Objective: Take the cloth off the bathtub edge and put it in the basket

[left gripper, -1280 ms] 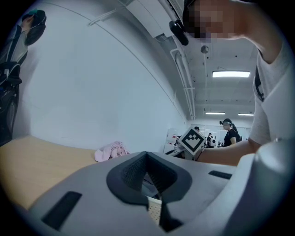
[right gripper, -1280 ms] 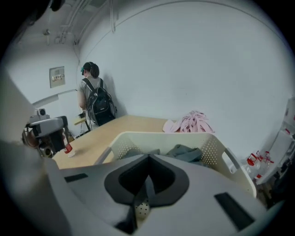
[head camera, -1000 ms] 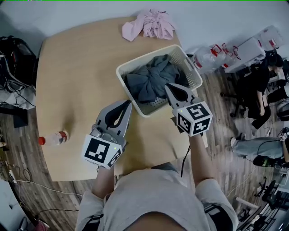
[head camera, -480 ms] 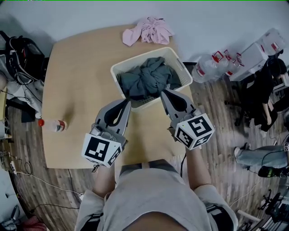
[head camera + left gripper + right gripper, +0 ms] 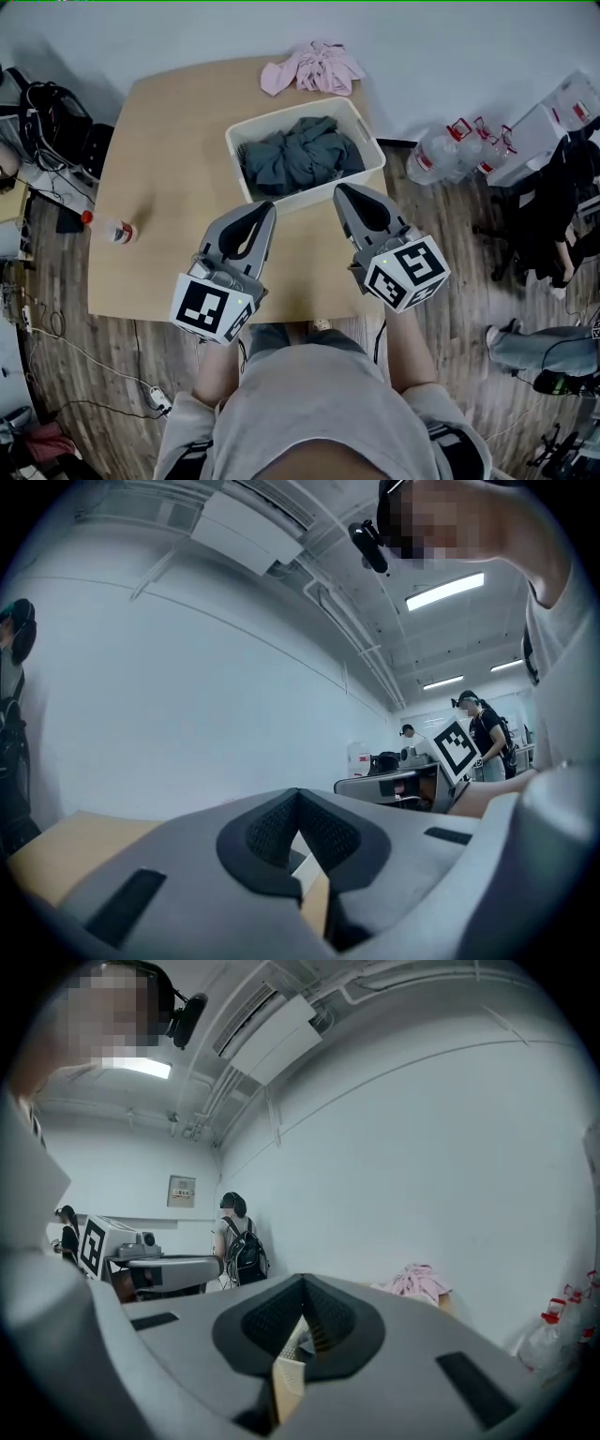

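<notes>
A dark grey cloth (image 5: 300, 155) lies bunched inside the white basket (image 5: 246, 136) on the wooden table (image 5: 178, 187). A pink cloth (image 5: 314, 67) lies at the table's far edge; it also shows in the right gripper view as the pink cloth (image 5: 417, 1281). My left gripper (image 5: 266, 207) hangs over the table just in front of the basket, jaws shut and empty. My right gripper (image 5: 341, 190) hovers by the basket's near right corner, also shut with nothing held. Both gripper views look up along closed jaws toward the wall.
A small bottle with a red cap (image 5: 111, 228) lies near the table's left edge. Large water bottles (image 5: 445, 150) and boxes stand on the floor at the right. Cables and dark gear (image 5: 47, 122) crowd the floor at left. People stand in the background.
Both grippers have drawn back from the basket toward the table's near edge. The right gripper no longer reaches over the basket. The view has shifted so the table sits farther off.
</notes>
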{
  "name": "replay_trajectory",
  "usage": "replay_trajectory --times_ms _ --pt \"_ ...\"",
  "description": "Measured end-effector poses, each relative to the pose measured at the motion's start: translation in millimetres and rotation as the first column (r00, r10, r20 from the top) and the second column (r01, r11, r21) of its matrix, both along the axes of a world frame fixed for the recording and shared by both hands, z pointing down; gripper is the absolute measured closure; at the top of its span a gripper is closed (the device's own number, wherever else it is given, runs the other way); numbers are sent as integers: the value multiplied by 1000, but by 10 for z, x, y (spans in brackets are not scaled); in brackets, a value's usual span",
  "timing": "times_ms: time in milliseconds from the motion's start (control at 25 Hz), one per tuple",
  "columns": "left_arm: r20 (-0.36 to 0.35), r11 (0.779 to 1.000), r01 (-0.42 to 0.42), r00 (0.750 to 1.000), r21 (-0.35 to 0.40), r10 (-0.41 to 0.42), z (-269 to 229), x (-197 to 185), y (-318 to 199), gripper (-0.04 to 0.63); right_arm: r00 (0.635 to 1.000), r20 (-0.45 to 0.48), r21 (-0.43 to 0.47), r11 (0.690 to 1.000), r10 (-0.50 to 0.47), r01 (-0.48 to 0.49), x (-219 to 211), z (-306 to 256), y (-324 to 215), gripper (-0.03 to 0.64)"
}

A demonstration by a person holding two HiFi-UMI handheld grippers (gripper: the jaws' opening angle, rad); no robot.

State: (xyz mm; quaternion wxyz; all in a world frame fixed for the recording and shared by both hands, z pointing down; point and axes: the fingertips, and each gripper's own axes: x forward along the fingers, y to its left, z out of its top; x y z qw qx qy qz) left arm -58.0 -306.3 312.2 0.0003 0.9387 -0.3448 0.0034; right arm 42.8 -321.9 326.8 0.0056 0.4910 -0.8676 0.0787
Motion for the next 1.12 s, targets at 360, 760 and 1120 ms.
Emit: replay_trajectory --times_ms 360,760,1120 --pt "-1 993 106 994 57 -106 -141 214 479 597 995 19 59 994 -93 92 206 -149 355 607" --pt "16 977 192 981 88 -194 -239 235 862 597 985 49 96 983 -164 159 258 -239 622 607" --pt "18 972 201 979 121 -205 -366 67 1125 597 984 68 117 981 -166 157 115 -330 883 607"
